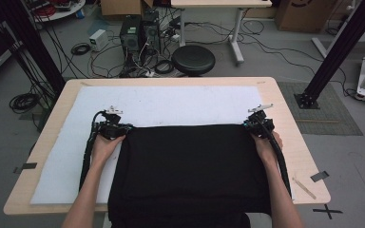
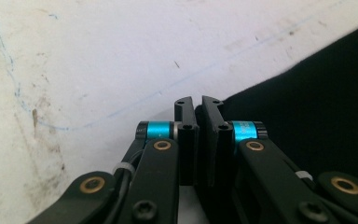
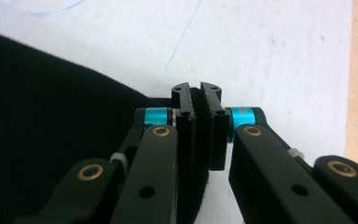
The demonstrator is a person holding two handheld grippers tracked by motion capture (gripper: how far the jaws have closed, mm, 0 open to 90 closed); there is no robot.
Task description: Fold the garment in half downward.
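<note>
Beyond the far edge of the worktop (image 1: 285, 142) a round black stool (image 1: 193, 60) stands among loose cables and computer towers (image 1: 140, 32), and nothing lies between the hands. A white mat (image 1: 171, 102) covers the worktop, and a black cloth (image 1: 190, 166) lies spread on it, its near edge hanging over the person's side. The left hand-held gripper (image 1: 121, 130) sits at the cloth's far left corner, clenched on the cloth's edge. The right hand-held gripper (image 1: 250, 126) is clamped on the far right corner, fabric pinched between its jaws
</note>
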